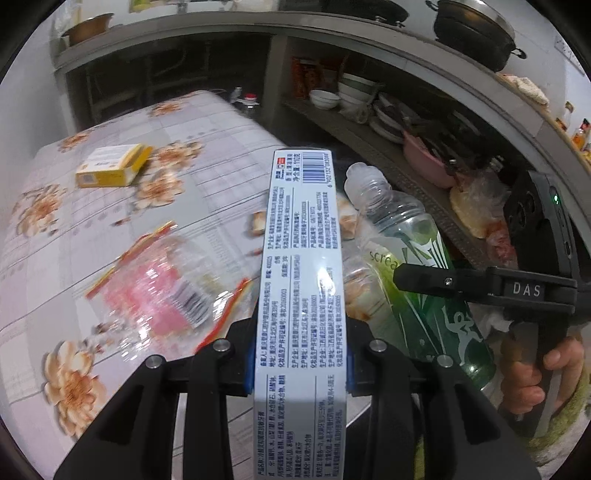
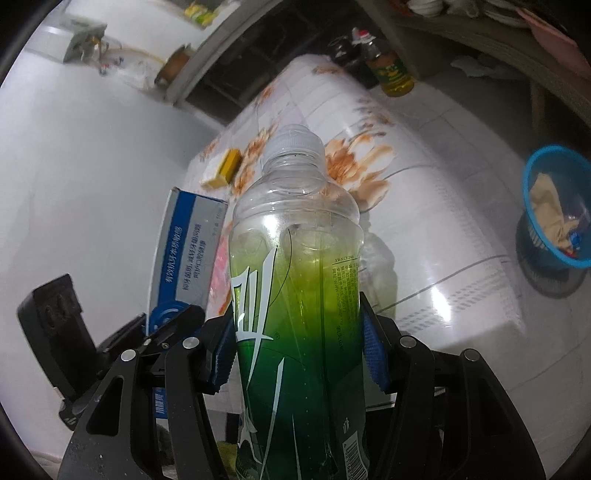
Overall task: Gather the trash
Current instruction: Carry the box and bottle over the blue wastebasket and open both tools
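Observation:
My left gripper is shut on a long white and blue toothpaste box, held above the floral table. My right gripper is shut on an empty clear bottle with a green label. The bottle and the right gripper also show at the right of the left wrist view. The toothpaste box shows at the left of the right wrist view. A clear wrapper with red print and a yellow box lie on the table. A blue basket with trash in it stands on the floor at right.
Shelves with bowls, plates and a pink basin run behind the table. A pot sits on the counter above. Bottles stand on the floor beyond the table's far end. A white wall is at left.

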A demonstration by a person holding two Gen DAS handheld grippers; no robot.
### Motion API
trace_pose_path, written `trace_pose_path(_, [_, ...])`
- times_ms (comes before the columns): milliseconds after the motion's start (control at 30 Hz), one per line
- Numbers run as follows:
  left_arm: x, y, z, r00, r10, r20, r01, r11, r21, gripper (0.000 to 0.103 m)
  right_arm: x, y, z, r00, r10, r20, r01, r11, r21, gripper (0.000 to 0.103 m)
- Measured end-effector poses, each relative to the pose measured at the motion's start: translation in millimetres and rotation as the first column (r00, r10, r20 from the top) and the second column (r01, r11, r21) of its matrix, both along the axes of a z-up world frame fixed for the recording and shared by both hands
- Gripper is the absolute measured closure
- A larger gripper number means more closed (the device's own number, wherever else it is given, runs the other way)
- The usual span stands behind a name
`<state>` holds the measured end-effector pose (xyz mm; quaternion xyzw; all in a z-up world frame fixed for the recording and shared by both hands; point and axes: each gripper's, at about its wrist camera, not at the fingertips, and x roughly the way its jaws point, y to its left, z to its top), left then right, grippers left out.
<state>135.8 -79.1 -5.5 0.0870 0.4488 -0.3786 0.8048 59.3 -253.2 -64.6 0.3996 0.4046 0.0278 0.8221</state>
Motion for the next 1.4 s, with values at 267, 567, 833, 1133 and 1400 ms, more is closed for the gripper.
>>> trace_pose_path(267, [11.0,-76.9,23.0,0.982,-0.184,-0.042,0.179,0.979,-0.098,0.071,-97.8,-95.2,9.8,0.938,-0.345,0.035,0.345,0.938,0.015,0.048])
trace_pose_path(567, [15.0,-220.9,3.4,0.886,-0.395,-0.245,0.380,0.919,-0.106,0.070,-183.2,-169.2,-56.6,0.765,-0.633,-0.116,0.639,0.726,0.252,0.048])
trace_pose_path(833, [19.4,-332.5,-74.7,0.824,-0.397,-0.405,0.452,0.891,0.048,0.070,-150.8,-205.1,-124.3,0.723,-0.644,-0.249,0.687,0.631,0.362,0.048])
trace_pose_path(1133, [38.7,-423.6,-120.7,0.836,-0.386,-0.390,0.449,0.889,0.083,0.055,-117.7,-264.7,-176.3,0.616,-0.725,-0.309,0.787,0.549,0.283,0.036])
trace_pose_path(1400, [40.7,-422.5,-122.4,0.838,-0.396,-0.374,0.449,0.892,0.061,0.048,-125.7,-259.4,-189.4,0.579,-0.758,-0.300,0.815,0.545,0.196,0.036])
